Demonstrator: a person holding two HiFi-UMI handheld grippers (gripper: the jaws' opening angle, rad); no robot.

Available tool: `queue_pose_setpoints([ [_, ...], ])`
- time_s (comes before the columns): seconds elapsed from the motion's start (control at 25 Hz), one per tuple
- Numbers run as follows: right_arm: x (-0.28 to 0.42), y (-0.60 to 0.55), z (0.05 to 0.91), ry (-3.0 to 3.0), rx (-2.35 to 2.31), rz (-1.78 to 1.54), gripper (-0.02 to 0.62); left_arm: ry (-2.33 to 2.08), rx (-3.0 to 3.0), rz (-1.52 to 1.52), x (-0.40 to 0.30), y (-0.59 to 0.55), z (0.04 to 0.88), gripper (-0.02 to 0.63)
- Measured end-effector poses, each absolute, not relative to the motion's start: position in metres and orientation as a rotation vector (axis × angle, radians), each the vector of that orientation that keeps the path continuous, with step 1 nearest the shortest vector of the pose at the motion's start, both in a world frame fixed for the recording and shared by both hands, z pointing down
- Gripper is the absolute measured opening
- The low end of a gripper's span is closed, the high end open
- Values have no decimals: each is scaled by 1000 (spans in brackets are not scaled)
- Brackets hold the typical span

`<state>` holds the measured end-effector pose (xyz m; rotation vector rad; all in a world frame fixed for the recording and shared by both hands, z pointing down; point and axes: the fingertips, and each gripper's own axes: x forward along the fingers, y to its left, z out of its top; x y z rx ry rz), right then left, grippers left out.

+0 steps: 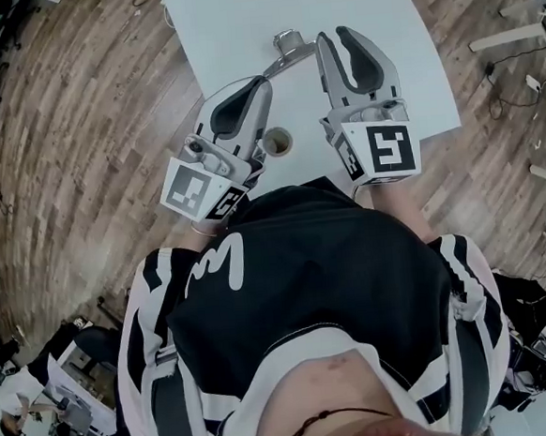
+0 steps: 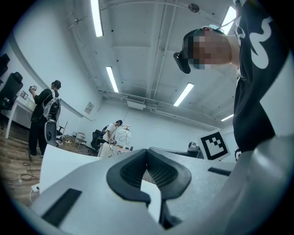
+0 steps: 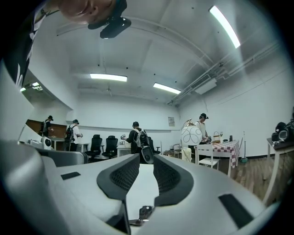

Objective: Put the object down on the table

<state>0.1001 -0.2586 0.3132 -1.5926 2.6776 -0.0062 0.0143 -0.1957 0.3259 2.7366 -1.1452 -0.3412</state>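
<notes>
Head view: the metal object [image 1: 288, 44] lies on the white table [image 1: 410, 51], free of both tools. Its rounded end is at the far side and a thin handle slants toward the near left. It sits just left of the right gripper's [image 1: 336, 36] tips and beyond the left gripper's [image 1: 261, 83] tips.

In the right gripper view, the right gripper [image 3: 146, 158] has its jaws a little apart. Only the white tabletop shows in the narrow gap between the dark pads, and they hold nothing. A small piece of the metal object [image 3: 145, 212] shows low down, under the jaws.

In the left gripper view, the left gripper [image 2: 147, 150] has its jaw tips brought together with nothing gripped between them.

At the near edge of the table, between the two tools, sits a small round tan thing [image 1: 277, 142] with a dark hollow; what it is cannot be told. Wooden floor [image 1: 76, 106] lies around the table. Far off in the room, the right gripper view shows several people standing among black office chairs [image 3: 97, 144] and a table with a chequered cloth [image 3: 229, 148].
</notes>
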Motion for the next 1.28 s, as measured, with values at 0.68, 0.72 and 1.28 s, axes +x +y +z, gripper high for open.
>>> queue_pose_setpoints([
  [0.68,83,-226,305,2719,-1417,-41,35,-1200,2750,-341,10,-179,322,5],
  [0.72,81,-224,304,2720,-1415,-35,35,-1198,2755,-344,8,-178,321,5],
  [1.28,32,-156,290,2742,-1400,40,34,-1189,2770,-405,-37,-110,308,5],
])
